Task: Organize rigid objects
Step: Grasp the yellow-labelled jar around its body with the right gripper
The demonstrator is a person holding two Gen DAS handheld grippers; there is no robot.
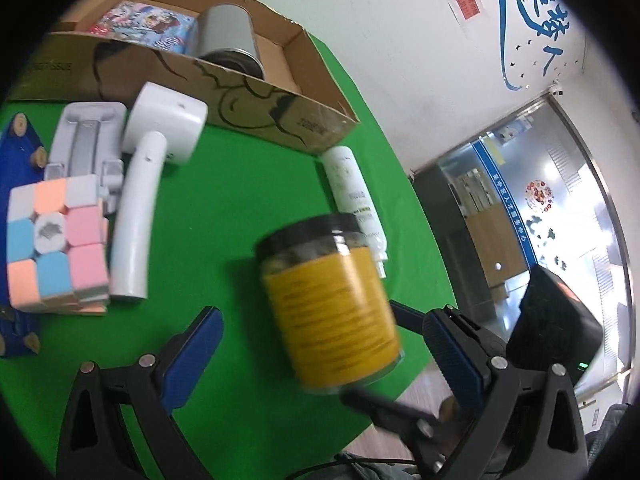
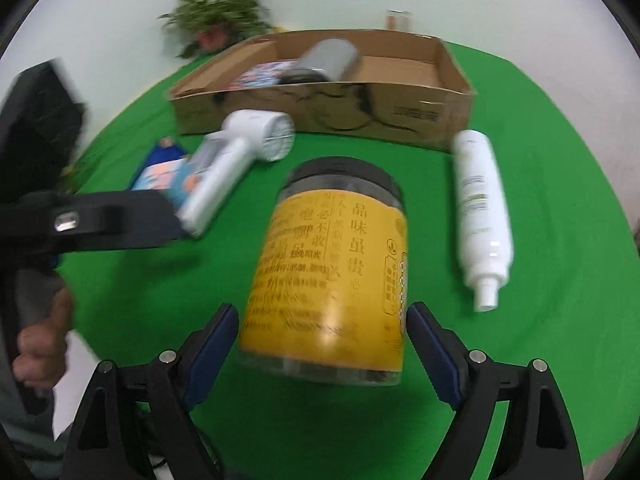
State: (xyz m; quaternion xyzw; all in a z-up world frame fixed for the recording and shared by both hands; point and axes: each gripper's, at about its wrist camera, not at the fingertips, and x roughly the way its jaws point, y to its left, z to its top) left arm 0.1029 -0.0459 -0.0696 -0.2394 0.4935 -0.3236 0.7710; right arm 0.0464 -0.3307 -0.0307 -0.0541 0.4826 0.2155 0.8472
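A clear jar (image 2: pixel 328 264) with a yellow label and black lid hangs tilted above the green table (image 2: pixel 560 200). My right gripper (image 2: pixel 322 324) is shut on it, one blue pad on each side of its lower body. From the left wrist the same jar (image 1: pixel 332 312) shows blurred between two thin dark fingers. My left gripper (image 1: pixel 326 340) stands open just short of the jar, its pads apart from it. It also shows side-on at the left of the right wrist view, left gripper (image 2: pixel 172 220), with a hand beneath it.
A cardboard box (image 2: pixel 400 116) at the back holds a grey can (image 2: pixel 332 60) and a colourful pack (image 1: pixel 148 24). On the cloth lie a white spray bottle (image 2: pixel 480 208), a white handheld device (image 1: pixel 160 140), a pastel puzzle cube (image 1: pixel 56 240) and a grey holder (image 1: pixel 86 136).
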